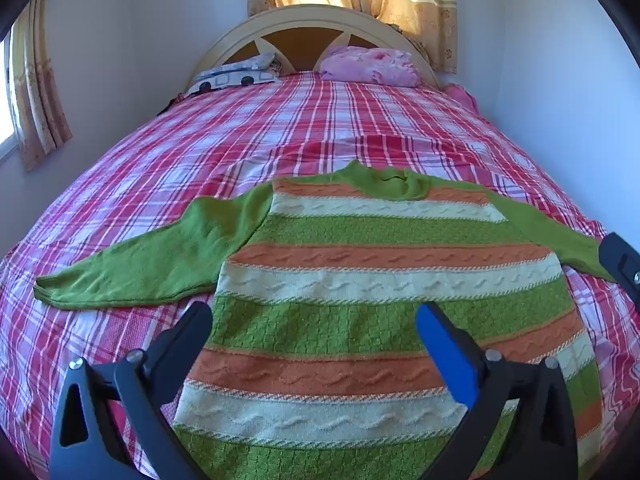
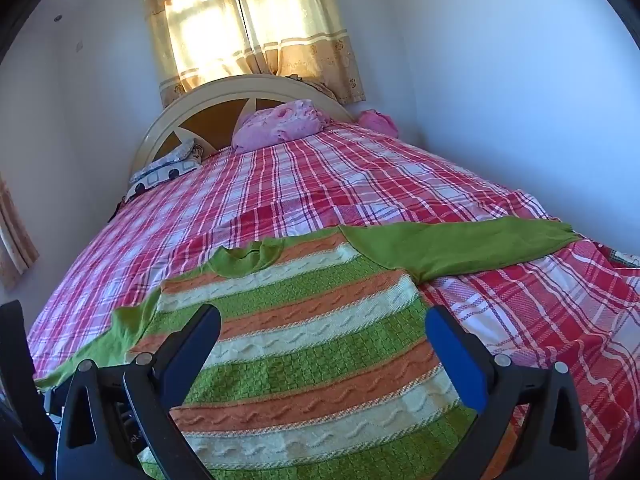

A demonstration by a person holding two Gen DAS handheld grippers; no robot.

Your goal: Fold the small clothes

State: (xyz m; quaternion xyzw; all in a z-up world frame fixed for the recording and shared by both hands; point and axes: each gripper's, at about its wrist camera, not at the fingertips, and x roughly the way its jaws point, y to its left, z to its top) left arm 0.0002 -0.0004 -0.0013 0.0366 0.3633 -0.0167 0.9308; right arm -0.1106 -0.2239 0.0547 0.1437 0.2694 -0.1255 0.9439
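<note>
A small knitted sweater [image 1: 360, 264] with green, orange and cream stripes lies flat on the bed, collar toward the headboard, both green sleeves spread outward. My left gripper [image 1: 314, 320] hangs open above its lower body, nothing between the fingers. The left sleeve [image 1: 152, 260] stretches out to the left. In the right wrist view the same sweater [image 2: 320, 340] fills the foreground, its right sleeve [image 2: 460, 248] reaching to the right. My right gripper [image 2: 324, 328] is open over the sweater's body and holds nothing. A dark piece of the right gripper [image 1: 622, 264] shows at the left wrist view's right edge.
The bed carries a red, pink and white plaid sheet [image 1: 280, 128]. A pink bundle [image 1: 368, 65] and a patterned pillow [image 1: 236, 74] lie by the curved headboard [image 1: 304, 24]. Walls close in on both sides; curtained windows [image 2: 248, 28] stand behind.
</note>
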